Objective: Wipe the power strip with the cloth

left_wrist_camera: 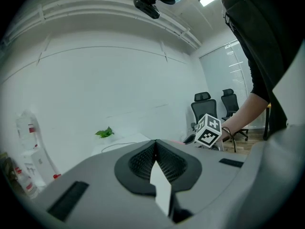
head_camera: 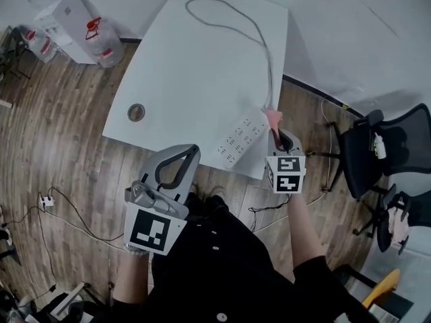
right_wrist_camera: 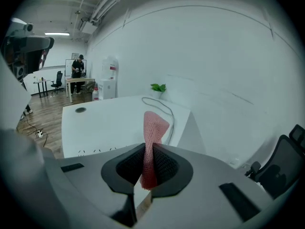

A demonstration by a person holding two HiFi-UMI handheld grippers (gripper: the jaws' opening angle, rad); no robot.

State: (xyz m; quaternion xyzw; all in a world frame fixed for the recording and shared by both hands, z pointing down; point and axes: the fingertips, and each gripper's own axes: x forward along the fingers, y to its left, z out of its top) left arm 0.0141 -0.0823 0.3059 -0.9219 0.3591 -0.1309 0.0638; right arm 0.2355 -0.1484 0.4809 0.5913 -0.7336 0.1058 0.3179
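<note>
A white power strip (head_camera: 241, 140) lies near the front right edge of the white table (head_camera: 188, 66); its grey cable (head_camera: 259, 39) loops toward the back. My right gripper (head_camera: 275, 129) hovers just right of the strip's far end, shut on a pink cloth (head_camera: 273, 118). In the right gripper view the cloth (right_wrist_camera: 151, 136) stands up, pinched between the jaws of that gripper (right_wrist_camera: 148, 146). My left gripper (head_camera: 194, 151) hangs off the table's front edge, left of the strip. In its own view the left gripper (left_wrist_camera: 155, 142) has its jaws together with nothing between them.
A roll of tape (head_camera: 136, 112) rests on the table's left side. Water bottles (head_camera: 101, 42) and boxes stand on the floor at back left. Black office chairs (head_camera: 377, 147) are at the right. A small plant (right_wrist_camera: 158, 87) sits at the table's far end.
</note>
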